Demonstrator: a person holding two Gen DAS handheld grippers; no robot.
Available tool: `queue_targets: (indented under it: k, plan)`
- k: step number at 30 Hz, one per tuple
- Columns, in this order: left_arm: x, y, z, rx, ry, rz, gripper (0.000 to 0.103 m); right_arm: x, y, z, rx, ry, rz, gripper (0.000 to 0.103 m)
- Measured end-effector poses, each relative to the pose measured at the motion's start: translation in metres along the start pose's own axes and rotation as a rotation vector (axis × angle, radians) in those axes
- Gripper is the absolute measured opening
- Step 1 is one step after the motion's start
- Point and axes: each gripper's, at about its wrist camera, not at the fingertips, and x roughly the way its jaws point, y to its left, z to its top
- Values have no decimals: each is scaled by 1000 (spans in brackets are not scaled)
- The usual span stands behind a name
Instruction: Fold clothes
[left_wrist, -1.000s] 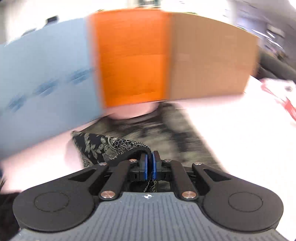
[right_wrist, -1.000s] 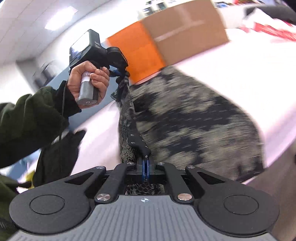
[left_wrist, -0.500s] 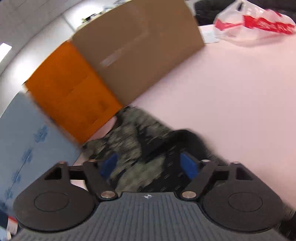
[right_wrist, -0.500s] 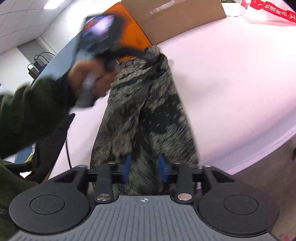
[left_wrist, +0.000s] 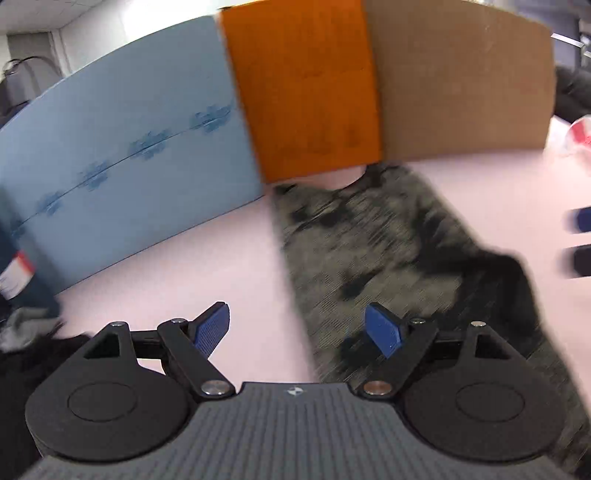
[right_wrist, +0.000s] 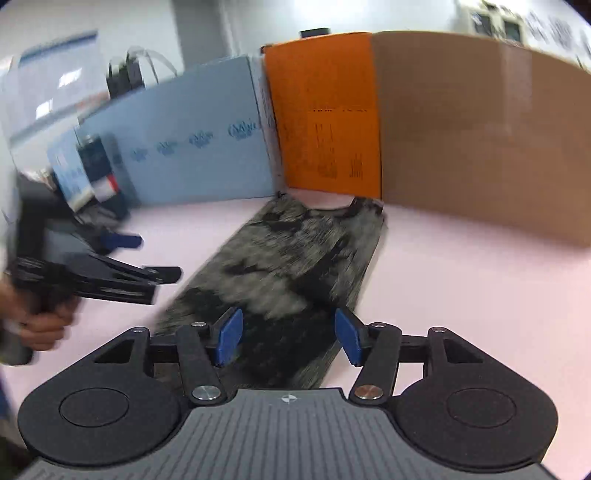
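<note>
A dark garment with a grey-olive floral pattern (left_wrist: 369, 254) lies flat as a long strip on the pink table (left_wrist: 207, 258), its neckline toward the boxes. It also shows in the right wrist view (right_wrist: 288, 273). My left gripper (left_wrist: 297, 328) is open and empty, over the garment's left edge near its near end. My right gripper (right_wrist: 288, 336) is open and empty above the garment's near end. The left gripper (right_wrist: 144, 258) shows at the left of the right wrist view, held in a hand, left of the garment.
A blue panel (left_wrist: 122, 147), an orange box (left_wrist: 303, 92) and a brown cardboard box (left_wrist: 461, 85) stand along the table's far side. Dark clothes (left_wrist: 22, 354) lie at the left edge. A red-and-white plastic bag (left_wrist: 576, 133) lies far right.
Both grippers were shut on the garment's edge and held it up. They opened and let it go. It now lies flat, and both grippers have pulled back, open.
</note>
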Motion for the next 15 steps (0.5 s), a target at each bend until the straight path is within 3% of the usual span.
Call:
queue_targets:
  k: [2,5,7,9,10,14,15]
  plan:
    - [19,-14,8,50,41,32,79,43,3,10,-136,56,-43,45]
    - [47,-29,4,154,121,183,77,88,11,9,-272,148,-28,45]
    - [57,-17,-5,148,164,217,77,107,12,2,-321,190,-22,44]
    - [59,-1,-15,126,181,239,78,113,0,3,-224,184,1,31]
    - [58,7,-20,122,180,248,78,114,-8,8,-137,174,21,2]
    - [49,29,-34,156,156,303,78,100,-41,39,243,33,171,4]
    - [48,34,-37,149,161,322,78,103,-51,40,305,26,156,4]
